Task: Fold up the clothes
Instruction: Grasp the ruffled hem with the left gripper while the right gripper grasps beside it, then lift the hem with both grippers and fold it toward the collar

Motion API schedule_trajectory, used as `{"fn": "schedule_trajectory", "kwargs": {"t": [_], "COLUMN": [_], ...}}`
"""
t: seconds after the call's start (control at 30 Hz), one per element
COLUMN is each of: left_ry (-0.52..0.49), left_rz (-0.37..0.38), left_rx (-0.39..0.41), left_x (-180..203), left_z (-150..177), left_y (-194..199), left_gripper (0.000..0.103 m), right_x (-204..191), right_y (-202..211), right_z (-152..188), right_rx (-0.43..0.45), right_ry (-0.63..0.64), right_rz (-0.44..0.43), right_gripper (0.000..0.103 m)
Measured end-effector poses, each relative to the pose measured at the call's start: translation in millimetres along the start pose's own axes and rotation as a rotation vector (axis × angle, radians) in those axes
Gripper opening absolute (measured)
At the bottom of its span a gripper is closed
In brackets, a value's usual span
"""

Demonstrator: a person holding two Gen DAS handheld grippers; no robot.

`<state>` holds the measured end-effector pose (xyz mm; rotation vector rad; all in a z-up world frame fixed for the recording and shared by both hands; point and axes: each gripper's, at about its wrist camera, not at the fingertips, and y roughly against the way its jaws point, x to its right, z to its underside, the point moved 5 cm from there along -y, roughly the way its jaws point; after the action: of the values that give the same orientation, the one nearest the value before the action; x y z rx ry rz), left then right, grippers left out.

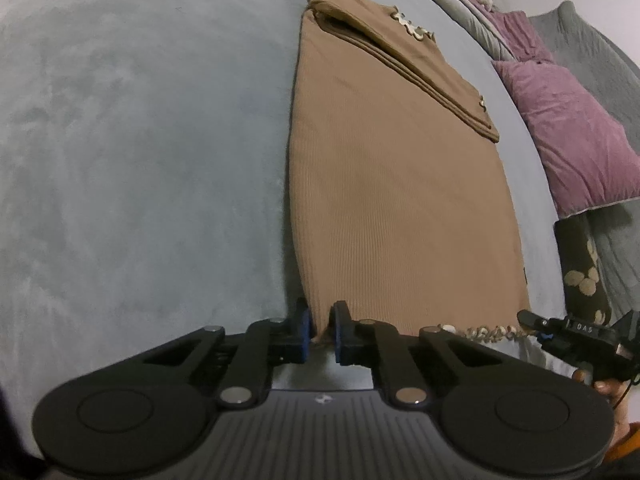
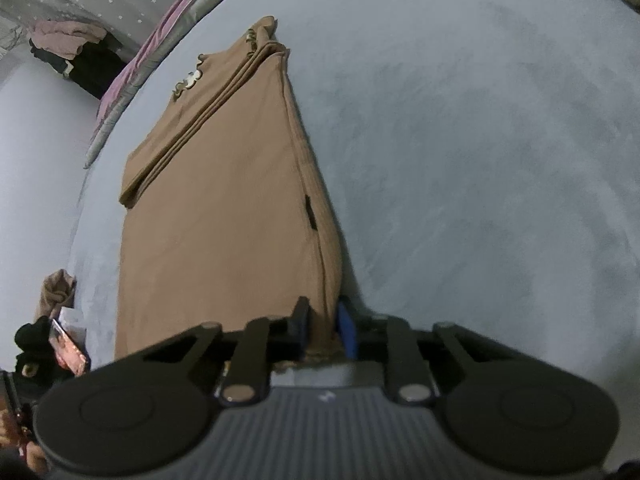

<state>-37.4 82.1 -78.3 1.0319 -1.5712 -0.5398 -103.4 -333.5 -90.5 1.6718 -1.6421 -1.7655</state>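
1. One brown top (image 1: 400, 200), laid flat on the grey bed (image 1: 140, 160), sleeves folded in.
2. Two grippers: left (image 1: 321, 330) and right (image 2: 323, 326), jaws clamped on its near hem corners.
3. Two purple pillows (image 1: 568, 128) beside.

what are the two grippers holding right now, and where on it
Both hold the brown ribbed garment at its near hem: the left gripper pinches one corner, the right gripper the other.

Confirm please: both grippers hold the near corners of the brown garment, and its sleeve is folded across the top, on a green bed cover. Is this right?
Not quite: the bed cover is grey-blue, not green, as the left wrist view shows. The rest holds: the left gripper and right gripper pinch the brown garment at its near corners, sleeve folded across.
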Motion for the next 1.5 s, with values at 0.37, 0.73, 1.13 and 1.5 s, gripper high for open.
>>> {"fn": "schedule_trajectory", "kwargs": {"t": [0.37,0.73,1.13,1.5], "left_ry": [0.080,0.175,0.335,0.360], "left_rz": [0.107,0.156,0.194,0.199], "left_rx": [0.062,0.136,0.196,0.212], "left_x": [6.5,9.8,-9.8,-14.9], "left_z": [-12.3,-46.7,-99.4,-146.9], "left_y": [11.5,7.5,-21.7,-55.3], "left_gripper": [0.007,0.007,0.007,0.007], "right_x": [-4.5,-22.7,-29.9,-31.5], "right_y": [6.7,17.7,-10.4,-59.6], "right_z": [-7.3,-36.3,-84.7,-125.8], "right_rx": [0.028,0.083,0.125,0.140], "right_ry": [-0.029,-0.075,-0.176,-0.260], "right_rz": [-0.067,-0.163,-0.163,-0.175], "right_gripper": [0.012,0.012,0.012,0.012]}}
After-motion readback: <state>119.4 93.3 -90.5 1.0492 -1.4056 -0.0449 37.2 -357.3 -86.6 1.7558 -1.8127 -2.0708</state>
